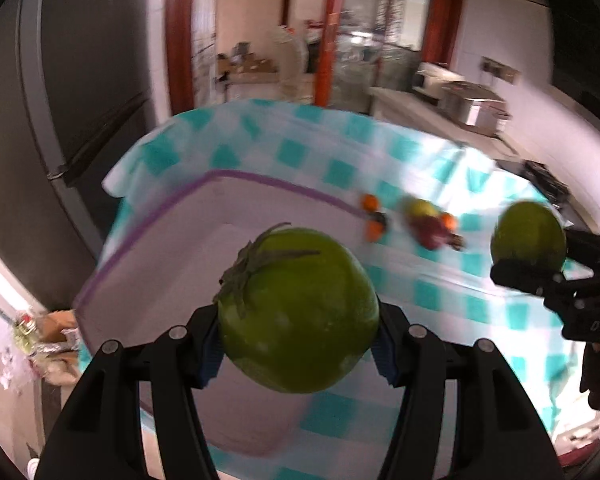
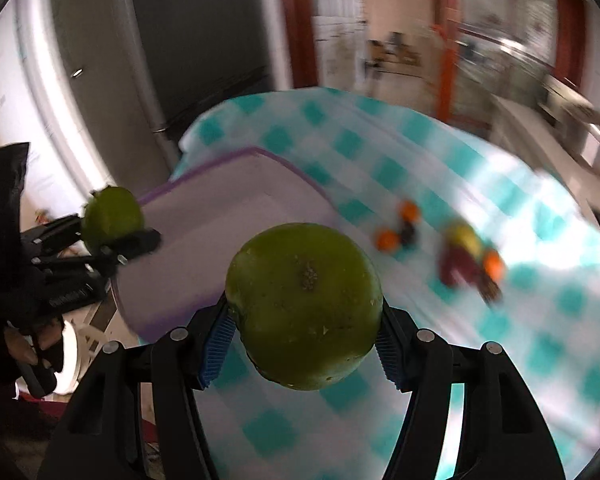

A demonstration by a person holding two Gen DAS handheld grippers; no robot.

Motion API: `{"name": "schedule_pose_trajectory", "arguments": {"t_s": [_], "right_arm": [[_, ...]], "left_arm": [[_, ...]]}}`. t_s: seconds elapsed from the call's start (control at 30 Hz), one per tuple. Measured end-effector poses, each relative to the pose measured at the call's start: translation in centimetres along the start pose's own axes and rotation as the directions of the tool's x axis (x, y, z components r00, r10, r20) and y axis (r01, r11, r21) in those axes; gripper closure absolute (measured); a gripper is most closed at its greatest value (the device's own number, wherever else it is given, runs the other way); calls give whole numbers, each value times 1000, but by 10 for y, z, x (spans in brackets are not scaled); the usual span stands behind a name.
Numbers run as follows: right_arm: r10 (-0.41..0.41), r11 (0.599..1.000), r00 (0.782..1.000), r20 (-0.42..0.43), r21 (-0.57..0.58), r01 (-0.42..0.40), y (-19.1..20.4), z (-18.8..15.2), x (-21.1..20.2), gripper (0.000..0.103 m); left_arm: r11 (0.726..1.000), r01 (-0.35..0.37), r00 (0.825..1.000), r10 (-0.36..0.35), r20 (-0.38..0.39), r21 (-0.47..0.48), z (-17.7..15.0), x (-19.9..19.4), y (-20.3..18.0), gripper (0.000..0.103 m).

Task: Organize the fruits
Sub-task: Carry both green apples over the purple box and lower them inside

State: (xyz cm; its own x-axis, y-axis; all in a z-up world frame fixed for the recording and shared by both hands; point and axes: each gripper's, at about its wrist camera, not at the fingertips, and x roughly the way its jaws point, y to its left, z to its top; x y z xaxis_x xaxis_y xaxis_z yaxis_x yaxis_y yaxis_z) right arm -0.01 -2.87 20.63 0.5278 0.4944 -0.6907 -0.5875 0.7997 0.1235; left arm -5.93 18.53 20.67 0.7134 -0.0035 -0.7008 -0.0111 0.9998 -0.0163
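Note:
My left gripper [image 1: 298,320] is shut on a big green fruit [image 1: 300,312] with a dried stem and leaves on top, held above a white tray with a purple rim [image 1: 168,216]. My right gripper [image 2: 306,320] is shut on a second round green fruit [image 2: 304,304], over the checked cloth beside the tray [image 2: 204,236]. Each view shows the other gripper from the side: the right gripper [image 1: 540,256] with its fruit [image 1: 528,236], and the left gripper [image 2: 104,232] with its fruit [image 2: 112,216]. The pictures are blurred by motion.
A teal and white checked cloth [image 1: 440,292] covers the table. On it lie small orange fruits [image 2: 386,240], a yellow-green fruit [image 2: 466,236] and dark red pieces [image 2: 456,264]. A dark fridge [image 1: 80,120] stands beyond the table's left edge. A person's hand [image 2: 32,344] holds the left gripper.

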Motion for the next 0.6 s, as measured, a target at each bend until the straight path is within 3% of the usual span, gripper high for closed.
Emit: {"name": "schedule_pose_trajectory", "arguments": {"t_s": [0.13, 0.3, 0.37, 0.43, 0.53, 0.6], "right_arm": [[56, 992, 997, -59, -114, -63, 38, 59, 70, 41], [17, 960, 970, -242, -266, -83, 74, 76, 161, 41], [-24, 951, 930, -367, -295, -92, 79, 69, 211, 41], [-66, 940, 893, -445, -328, -94, 82, 59, 237, 41], [-139, 923, 799, -585, -369, -110, 90, 50, 286, 41], [-153, 920, 750, -643, -369, -129, 93, 50, 300, 41]], "left_arm": [[996, -62, 993, 56, -103, -57, 6, 43, 58, 43], [989, -126, 964, 103, -244, -81, -1, 88, 108, 43], [987, -140, 945, 109, -307, -81, -1, 109, 118, 43], [986, -155, 925, 123, -360, -59, -1, 126, 122, 43], [986, -162, 884, 131, -450, -31, -3, 148, 127, 43], [984, -159, 843, 96, -530, -75, -7, 161, 136, 43]]}}
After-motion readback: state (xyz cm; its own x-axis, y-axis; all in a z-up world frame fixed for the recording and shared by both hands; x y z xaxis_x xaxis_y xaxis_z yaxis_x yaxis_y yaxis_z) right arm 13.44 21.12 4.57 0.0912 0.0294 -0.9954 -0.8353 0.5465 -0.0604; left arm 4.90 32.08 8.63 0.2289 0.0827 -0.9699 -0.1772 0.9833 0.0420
